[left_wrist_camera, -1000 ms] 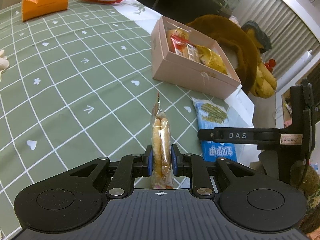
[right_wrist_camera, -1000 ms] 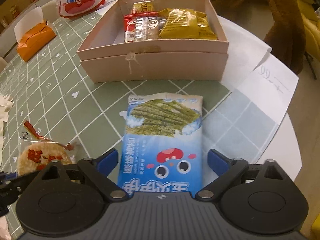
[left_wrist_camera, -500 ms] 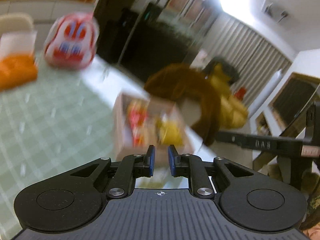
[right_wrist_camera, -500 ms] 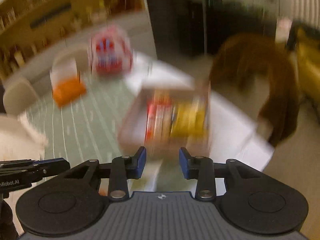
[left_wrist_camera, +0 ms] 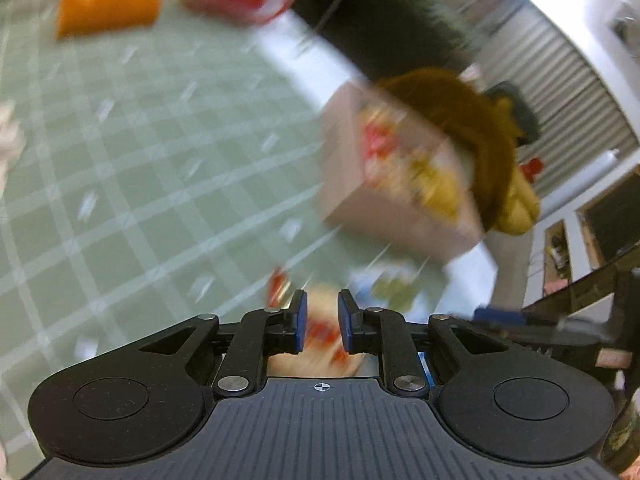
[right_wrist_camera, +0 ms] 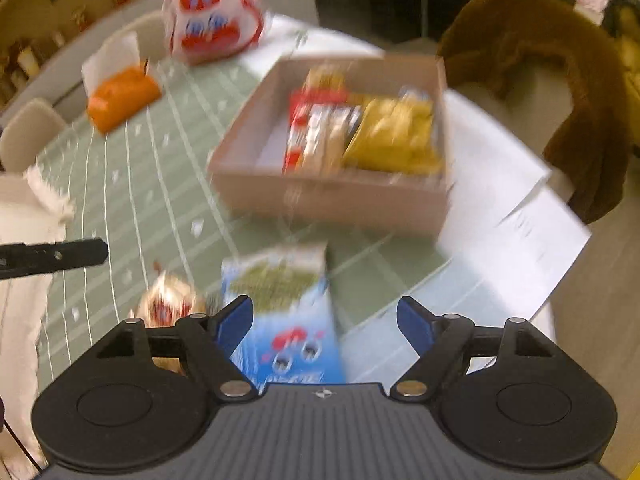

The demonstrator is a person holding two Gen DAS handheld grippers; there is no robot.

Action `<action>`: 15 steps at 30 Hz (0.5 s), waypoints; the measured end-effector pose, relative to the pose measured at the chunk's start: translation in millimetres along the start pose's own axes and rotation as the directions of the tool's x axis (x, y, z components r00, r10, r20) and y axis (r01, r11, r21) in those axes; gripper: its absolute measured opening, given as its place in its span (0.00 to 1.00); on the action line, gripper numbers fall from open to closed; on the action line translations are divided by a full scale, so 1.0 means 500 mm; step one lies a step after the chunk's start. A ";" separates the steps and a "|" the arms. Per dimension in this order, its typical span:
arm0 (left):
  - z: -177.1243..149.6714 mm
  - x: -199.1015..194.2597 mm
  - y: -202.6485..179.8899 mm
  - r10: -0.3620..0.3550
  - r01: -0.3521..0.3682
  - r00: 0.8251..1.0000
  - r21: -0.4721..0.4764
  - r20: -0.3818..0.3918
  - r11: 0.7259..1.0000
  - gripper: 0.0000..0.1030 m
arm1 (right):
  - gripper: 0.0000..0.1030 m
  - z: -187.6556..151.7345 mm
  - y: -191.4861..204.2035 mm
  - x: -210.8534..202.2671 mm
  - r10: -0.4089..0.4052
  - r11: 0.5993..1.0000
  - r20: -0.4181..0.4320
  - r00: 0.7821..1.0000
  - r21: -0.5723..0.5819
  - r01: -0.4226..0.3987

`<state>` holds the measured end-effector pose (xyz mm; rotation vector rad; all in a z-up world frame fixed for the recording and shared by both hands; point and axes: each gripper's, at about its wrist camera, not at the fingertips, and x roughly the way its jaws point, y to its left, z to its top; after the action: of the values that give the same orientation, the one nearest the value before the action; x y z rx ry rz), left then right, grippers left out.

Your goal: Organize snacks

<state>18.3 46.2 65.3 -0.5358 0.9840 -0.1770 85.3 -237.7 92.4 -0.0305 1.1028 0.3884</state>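
Note:
Everything is motion-blurred. My left gripper [left_wrist_camera: 322, 300] is shut with nothing between its pads. The round rice cracker packet [right_wrist_camera: 168, 300] lies flat on the green checked tablecloth beneath it, showing through the gap [left_wrist_camera: 316, 360]. My right gripper [right_wrist_camera: 326, 312] hovers above the blue seaweed snack pack [right_wrist_camera: 288, 320], its jaws opening wide and apart from the pack, which lies on the table. Beyond both stands the open pink cardboard box [right_wrist_camera: 328, 200], holding red, silver and yellow snack packets. The box [left_wrist_camera: 360, 208] is at right in the left wrist view.
An orange tissue box [right_wrist_camera: 120, 96] and a red-and-white cartoon bag [right_wrist_camera: 212, 20] sit at the far side. White paper [right_wrist_camera: 512, 216] lies right of the box by the table's rounded edge. A brown plush [right_wrist_camera: 540, 60] drapes a chair beyond.
A second ago the left gripper held the cracker packet upright; now it lies on the table. Both views swung up, then back down. The right jaws narrowed, then widened.

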 end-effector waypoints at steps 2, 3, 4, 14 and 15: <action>-0.020 0.007 0.021 -0.002 0.001 0.999 -0.035 -0.036 0.999 0.21 | 0.77 -0.006 0.019 0.015 -0.006 1.000 -0.011 1.000 -0.031 0.006; -0.031 0.008 0.027 -0.008 0.006 0.999 -0.053 -0.050 0.999 0.21 | 0.77 -0.005 0.030 0.022 -0.011 0.999 -0.012 1.000 -0.042 0.010; -0.033 0.012 0.030 -0.014 0.010 0.998 -0.062 -0.061 0.998 0.21 | 0.77 -0.005 0.037 0.028 -0.015 0.999 -0.009 1.000 -0.049 0.014; -0.052 0.042 0.042 0.001 -0.005 0.999 -0.132 -0.033 0.991 0.23 | 0.77 0.037 0.120 0.103 -0.083 0.987 0.032 0.996 -0.137 0.086; -0.050 0.041 0.045 0.004 -0.007 1.000 -0.129 -0.020 0.992 0.23 | 0.77 0.028 0.125 0.103 -0.077 0.987 0.019 0.997 -0.140 0.079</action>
<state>7.0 48.8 27.8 -0.6503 1.0208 -0.1147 97.6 -161.2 64.2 -0.1949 1.0556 0.3951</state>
